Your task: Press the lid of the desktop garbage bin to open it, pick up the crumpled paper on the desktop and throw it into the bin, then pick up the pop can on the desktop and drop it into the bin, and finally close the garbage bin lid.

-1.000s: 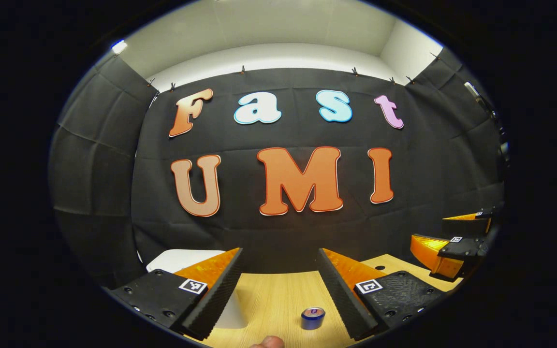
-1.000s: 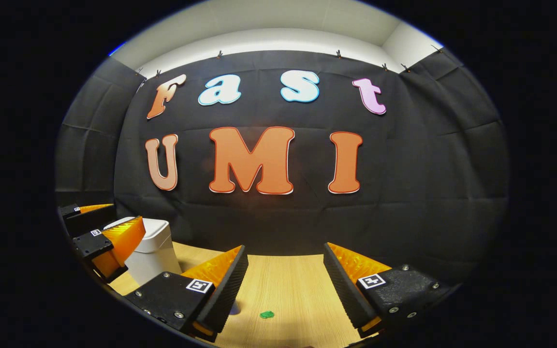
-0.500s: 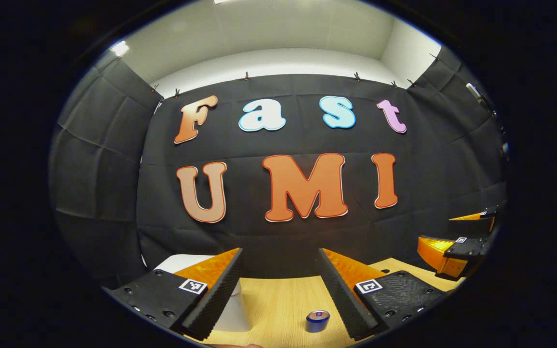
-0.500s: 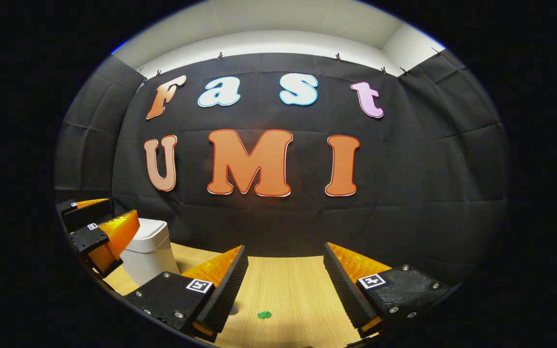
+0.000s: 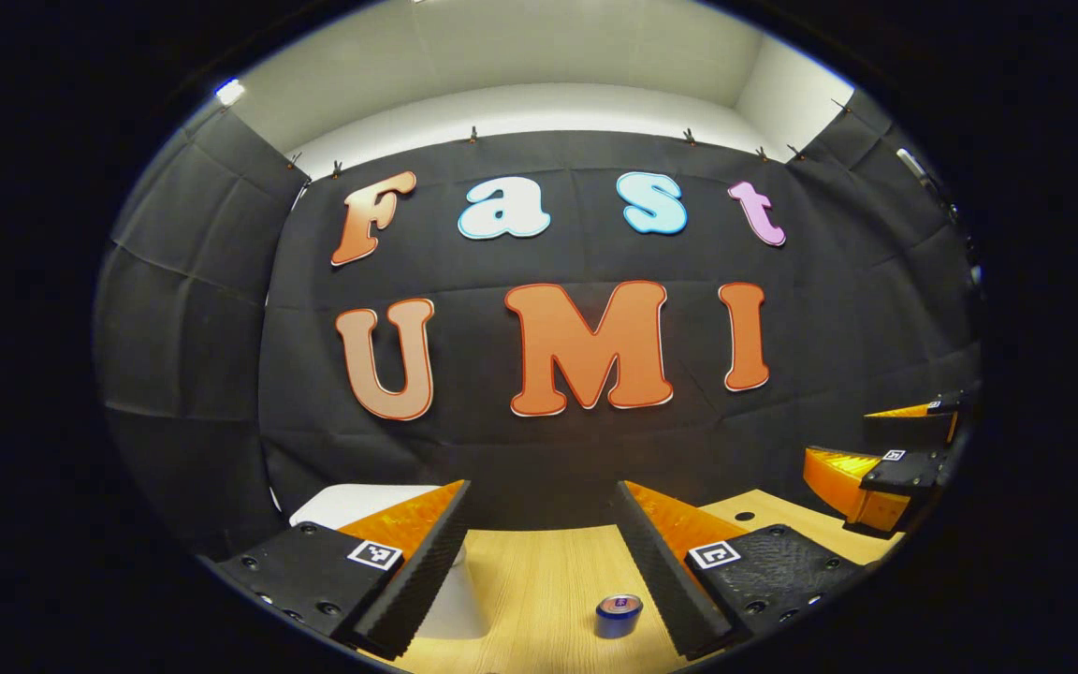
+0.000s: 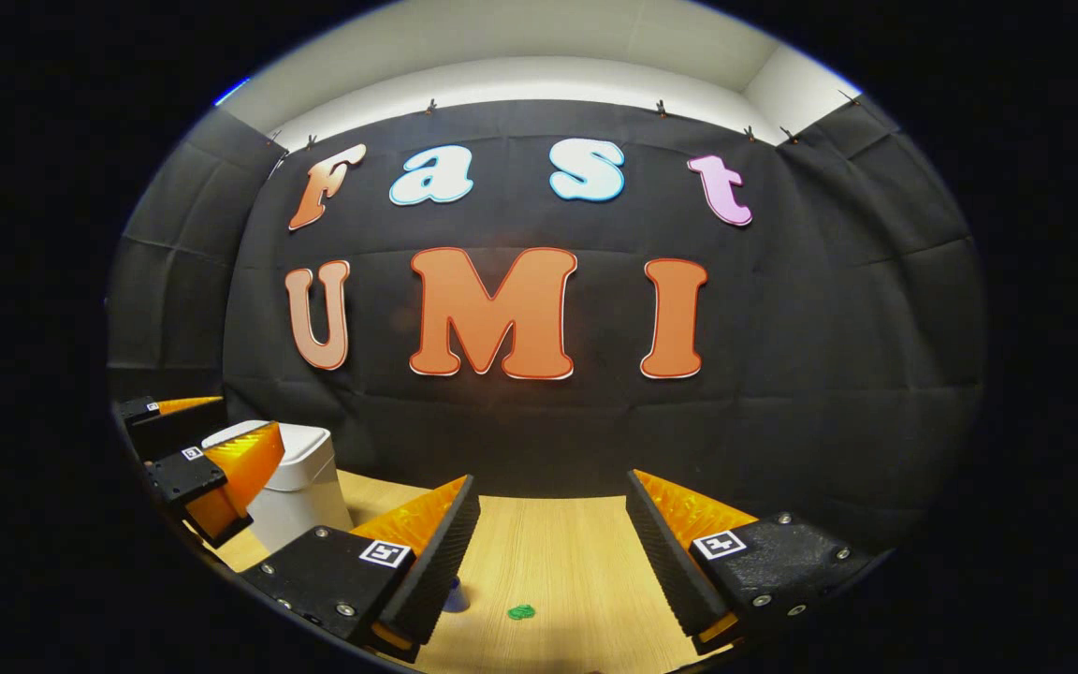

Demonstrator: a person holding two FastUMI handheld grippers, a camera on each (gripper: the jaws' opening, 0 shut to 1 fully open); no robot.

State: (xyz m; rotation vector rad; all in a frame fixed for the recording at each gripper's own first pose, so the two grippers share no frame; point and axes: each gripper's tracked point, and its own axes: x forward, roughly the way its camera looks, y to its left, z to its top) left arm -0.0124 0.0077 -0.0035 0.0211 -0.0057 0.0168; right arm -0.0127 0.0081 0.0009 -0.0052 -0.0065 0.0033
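Both wide open, gripping nothing: left hand-held gripper (image 5: 539, 552) has the can (image 5: 618, 615) just ahead on the worktop (image 5: 530, 580), bin (image 5: 352, 503) behind its left finger; right hand-held gripper (image 6: 553, 552) has green paper (image 6: 521, 612) ahead.

Light wooden surface (image 6: 558, 552) is seen below black cloth wall (image 6: 829, 374); small dark hole (image 5: 743, 516) is visible in surface.
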